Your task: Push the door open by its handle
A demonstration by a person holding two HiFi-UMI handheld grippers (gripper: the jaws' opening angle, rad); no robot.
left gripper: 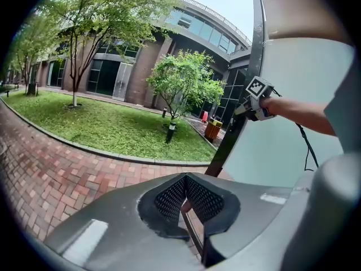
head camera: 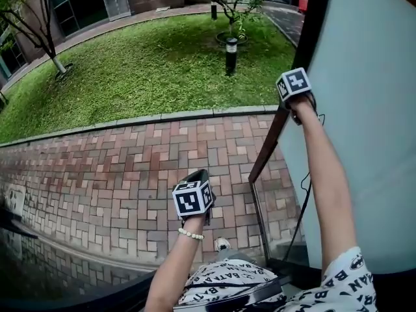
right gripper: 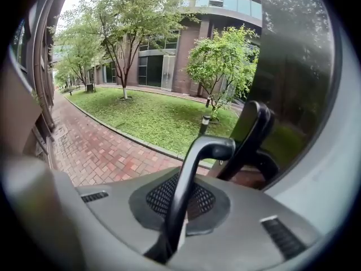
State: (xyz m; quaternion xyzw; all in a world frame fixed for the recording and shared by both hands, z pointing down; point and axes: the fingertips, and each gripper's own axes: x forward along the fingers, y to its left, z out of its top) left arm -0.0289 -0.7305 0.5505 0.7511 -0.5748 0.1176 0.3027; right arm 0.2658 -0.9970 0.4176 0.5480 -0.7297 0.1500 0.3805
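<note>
Door (head camera: 364, 109): a tall pale frosted panel with a dark frame (head camera: 304, 51) along its free edge, filling the right of the head view.
Handle (right gripper: 197, 157): a black curved bar on the door's face, close to the dark frame, with its reflection in the glass just behind it.
Right gripper (right gripper: 189, 179): it was held high against the door at the end of an outstretched arm, with its jaws clamped together on the handle. The bar ran up between the meshed pads (right gripper: 161, 196).
Left gripper (head camera: 198, 176): it was held lower and well away from the door, on the side of the door's free edge. Its jaws were closed together with nothing between them, and it pointed out over the paving.
Bracelet (head camera: 190, 234): pale beads sat on the wrist behind the left gripper, well apart from the door.
Brick paving (head camera: 117, 168): reddish herringbone stretched away from the door's foot.
Lawn (head camera: 149, 70): it lay beyond the paving, farther from the door, behind a stone kerb.
Bollard light (head camera: 230, 54): it stood dark and upright on the lawn, out past the door's frame.
Tree (left gripper: 180, 81): small and leafy, it stood on the lawn beyond the door's edge, just behind the bollard light.
Orange bin (left gripper: 212, 130): it was far off, just beside the door's frame as the left gripper view showed it.
</note>
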